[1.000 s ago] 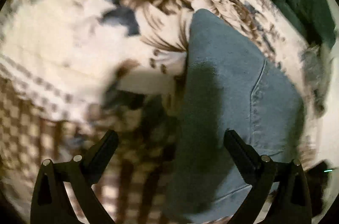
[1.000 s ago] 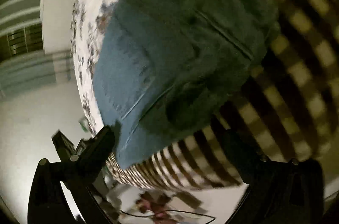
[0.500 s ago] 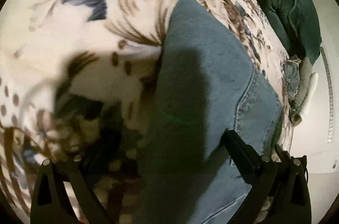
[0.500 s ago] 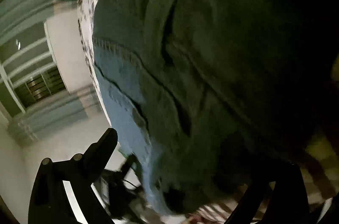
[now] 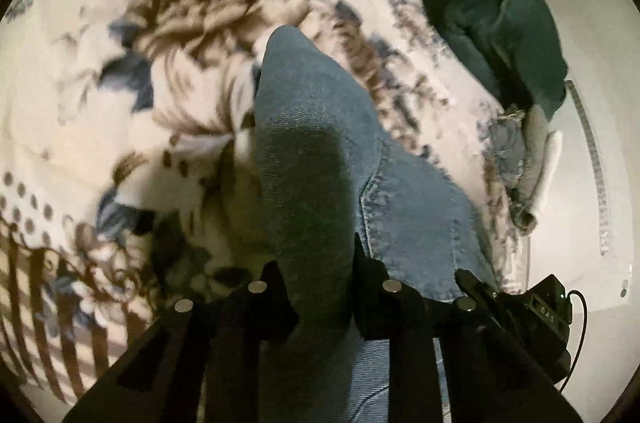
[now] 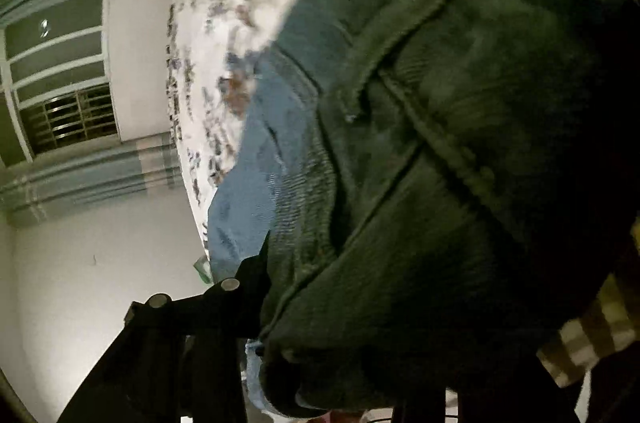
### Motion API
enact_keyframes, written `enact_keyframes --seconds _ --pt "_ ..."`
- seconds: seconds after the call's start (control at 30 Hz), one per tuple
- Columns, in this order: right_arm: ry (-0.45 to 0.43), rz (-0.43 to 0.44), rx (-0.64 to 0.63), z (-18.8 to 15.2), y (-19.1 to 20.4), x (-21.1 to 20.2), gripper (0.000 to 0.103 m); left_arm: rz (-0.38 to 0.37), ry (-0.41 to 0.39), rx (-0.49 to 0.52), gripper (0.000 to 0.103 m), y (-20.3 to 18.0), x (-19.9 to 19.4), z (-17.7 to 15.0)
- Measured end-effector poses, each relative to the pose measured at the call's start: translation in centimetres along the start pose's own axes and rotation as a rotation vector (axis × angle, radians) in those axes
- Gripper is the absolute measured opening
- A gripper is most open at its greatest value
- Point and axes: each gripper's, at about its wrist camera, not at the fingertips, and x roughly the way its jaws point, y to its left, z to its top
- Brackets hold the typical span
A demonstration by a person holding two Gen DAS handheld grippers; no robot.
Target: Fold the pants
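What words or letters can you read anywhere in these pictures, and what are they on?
"DAS": faint raised letters on the small black box with a cable, lower right in the left wrist view; the reading is uncertain, since the letters are small.
Blue denim jeans: no readable label or tag.
Cream floral blanket: pattern only, no words.
Right wrist view: nothing readable; dark and blurred.

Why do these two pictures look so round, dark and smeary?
Both come through fisheye lenses, so edges bulge. Left wrist view: the jeans are fairly sharp, the flowered blanket smeared, and a shadow darkens the denim by the left gripper. Right wrist view: the denim fills the frame, dim and streaked.
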Motion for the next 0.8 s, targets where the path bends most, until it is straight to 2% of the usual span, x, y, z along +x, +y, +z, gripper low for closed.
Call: enact_keyframes --seconds 0.2,0.3,0.4,0.6,0.8 --pt "0.001 0.022 -0.088 2.0 7.9 -2.4 0.038 -0.019 -0.052 0.034 0.018 -2.3 -4.5 3.1" --pt "-0.016 0.038 -0.127 2.8 10.7 -4.2 0.038 -0.032 -0.092 0.040 0.018 -2.6 -6.4 6.3" --pt "-0.037 0.060 -0.168 3.6 14.7 -3.2 0.038 -0.050 -0.127 0.034 0.018 -2.0 -7.7 10.4" --pt "-0.070 0.085 -0.208 6.3 23.0 5.5 0.038 -0.072 -0.170 0.040 0.018 3.2 -8.2 22.4" --pt "-0.092 0.108 -0.203 10.5 29.9 18.6 0.038 -0.057 -0.185 0.055 0.018 9.6 -6.1 34.9"
